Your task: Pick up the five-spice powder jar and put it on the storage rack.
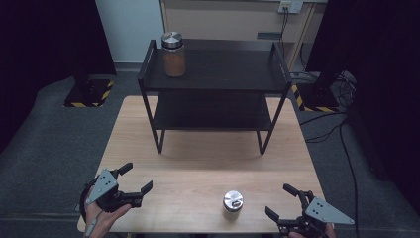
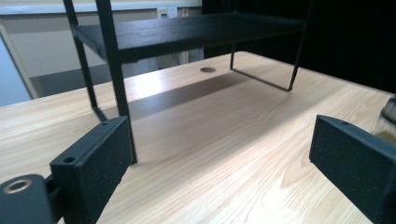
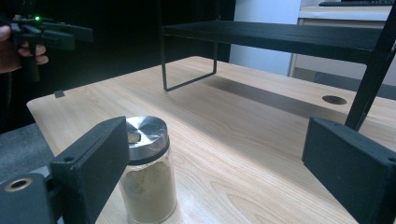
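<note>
Jar stands upright — long axis vertical, metal lid up.

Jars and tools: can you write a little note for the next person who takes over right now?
Left tool: open, holding nothing, at the table's near left corner.
Right tool: open, holding nothing, near right corner.
Jar of tan powder: upright on the table, between the tools, nearer the right one, untouched.
Jar of orange powder: on the black shelf's top level, far left.
Done: one jar is shelved.
Left: probably grasp the tan jar and shelve it too.
</note>
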A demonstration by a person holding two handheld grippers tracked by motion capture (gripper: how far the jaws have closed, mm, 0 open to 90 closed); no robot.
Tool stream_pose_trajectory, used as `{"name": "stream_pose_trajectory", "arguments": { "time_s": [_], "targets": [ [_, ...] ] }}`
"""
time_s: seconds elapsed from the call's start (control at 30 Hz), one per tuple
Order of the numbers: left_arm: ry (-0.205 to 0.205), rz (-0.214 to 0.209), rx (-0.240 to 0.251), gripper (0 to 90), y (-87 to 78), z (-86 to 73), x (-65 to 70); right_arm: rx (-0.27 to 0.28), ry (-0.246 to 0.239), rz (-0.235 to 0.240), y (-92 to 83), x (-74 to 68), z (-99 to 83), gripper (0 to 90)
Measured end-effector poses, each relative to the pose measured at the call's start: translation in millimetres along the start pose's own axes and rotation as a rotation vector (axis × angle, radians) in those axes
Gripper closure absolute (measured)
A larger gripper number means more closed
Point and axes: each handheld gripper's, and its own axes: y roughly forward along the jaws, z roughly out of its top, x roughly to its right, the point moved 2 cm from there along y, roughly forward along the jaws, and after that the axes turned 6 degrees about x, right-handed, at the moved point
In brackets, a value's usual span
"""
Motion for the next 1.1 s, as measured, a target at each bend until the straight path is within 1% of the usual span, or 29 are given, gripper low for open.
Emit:
{"name": "stream_pose_trajectory", "arguments": {
  "time_s": [0.07, 0.2, 0.27, 0.3, 0.37, 0.47, 0.53, 0.63, 0.73, 0.93, 1.1],
  "targets": [
    [-0.019, -0.004, 0.006, 4.4, -0.7, -2.4, -2.0, 0.001, 0.001, -0.001, 0.0, 0.0, 0.0, 8.0],
    [-0.007, -0.014, 0.012, 3.3, 0.4, -4.3, -4.1, 0.006, -0.002, -0.005, -0.8, -0.5, -0.4, 7.9],
    [-0.014, -0.037, 0.013, 1.8, 1.0, -5.1, -6.5, 0.008, 0.0, -0.01, -1.3, -0.2, -0.8, 7.7],
    [-0.009, -0.046, 0.012, 1.6, 0.9, -4.9, -7.1, 0.009, 0.001, -0.012, -1.5, -0.2, -0.9, 7.6],
    [-0.003, -0.057, 0.019, 1.4, 0.4, -5.3, -7.3, 0.01, 0.003, -0.013, -1.7, -0.2, -0.9, 7.5],
    [-0.009, -0.081, 0.036, 0.9, -0.9, -6.3, -10.1, 0.014, 0.0, -0.017, -2.2, -0.7, -1.1, 6.5],
    [-0.021, -0.092, 0.052, 0.6, -2.0, -7.6, -11.6, 0.021, 0.003, -0.021, -2.7, -0.5, -1.7, 4.9],
    [-0.015, -0.108, 0.062, 0.5, -4.0, -7.5, -14.5, 0.035, 0.015, -0.025, -3.2, 0.2, -3.0, 2.6],
    [-0.021, -0.121, 0.073, 0.6, -5.7, -7.8, -16.3, 0.039, 0.016, -0.023, -3.1, 0.4, -3.4, 2.0],
    [-0.016, -0.126, 0.075, 0.6, -6.4, -7.1, -17.4, 0.04, 0.018, -0.028, -3.3, 0.0, -3.3, 1.6],
    [-0.023, -0.132, 0.091, 0.6, -9.2, -8.0, -20.2, 0.031, 0.016, -0.024, -3.2, 1.4, -2.7, 1.6]
  ]
}}
